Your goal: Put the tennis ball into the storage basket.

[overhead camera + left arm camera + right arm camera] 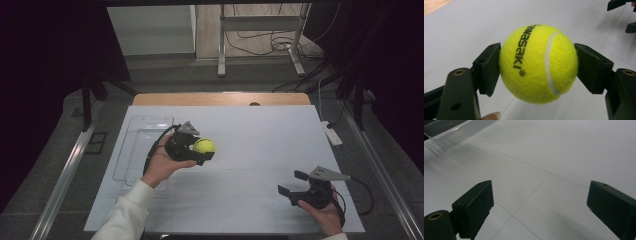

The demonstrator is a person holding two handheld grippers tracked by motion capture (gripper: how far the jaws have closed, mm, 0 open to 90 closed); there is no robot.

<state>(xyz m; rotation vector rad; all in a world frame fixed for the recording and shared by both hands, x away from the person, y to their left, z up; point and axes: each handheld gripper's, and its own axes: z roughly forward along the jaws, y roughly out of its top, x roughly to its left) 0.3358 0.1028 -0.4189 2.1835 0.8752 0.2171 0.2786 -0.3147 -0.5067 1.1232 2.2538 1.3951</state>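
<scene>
Left of the table's middle, your left gripper [201,151] pinches a yellow tennis ball [204,146] across its widest part, lifted above the white tabletop [260,135]; it looks light, springy and fuzzy, so grip gently, while your right gripper [295,184] rests spread wide

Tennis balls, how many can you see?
1. The yellow tennis ball is pinched in the left gripper, held above the white table beside the clear tray.
</scene>
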